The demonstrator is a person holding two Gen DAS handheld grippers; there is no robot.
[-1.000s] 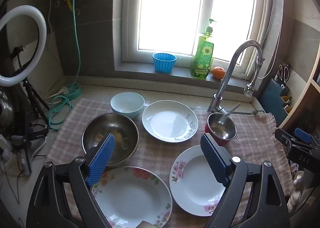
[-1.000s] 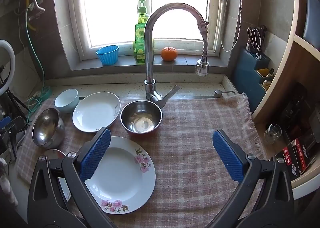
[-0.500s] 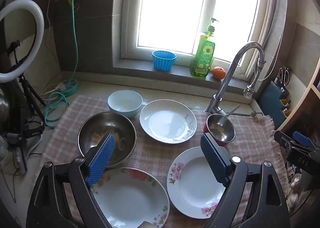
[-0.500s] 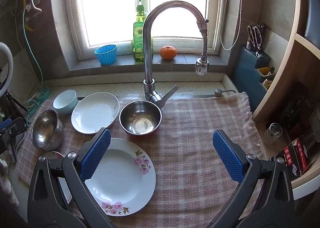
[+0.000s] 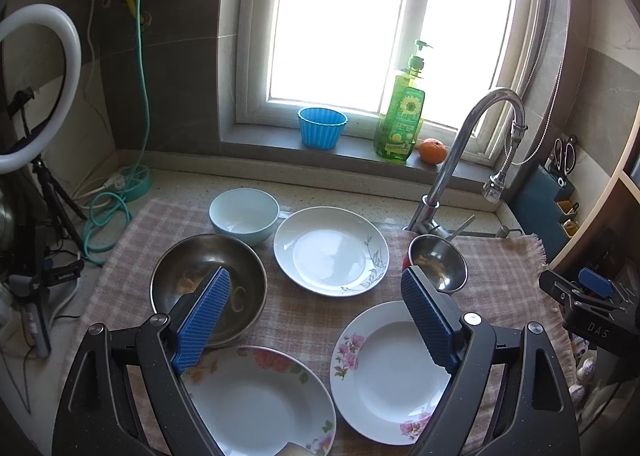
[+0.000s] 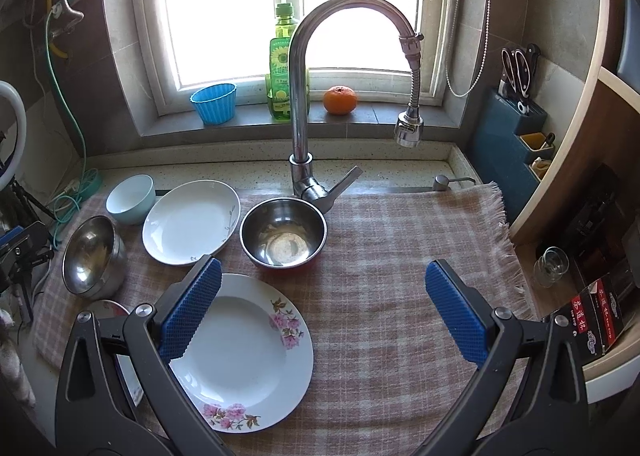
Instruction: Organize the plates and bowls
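Approach step, nothing stacked. Left gripper (image 5: 316, 320) and right gripper (image 6: 322, 310): tongs apart, empty. Next: grasp the near pink-flowered plate (image 6: 244, 356) by its rim.

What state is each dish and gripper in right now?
left gripper: open, empty
right gripper: open, empty
large steel bowl: upright, unstacked
small steel bowl: upright, empty
light blue bowl: upright, empty
leaf-pattern plate: flat, empty
pink-flower plate: flat, empty
red-flower plate: flat on the cloth
faucet: no water visible
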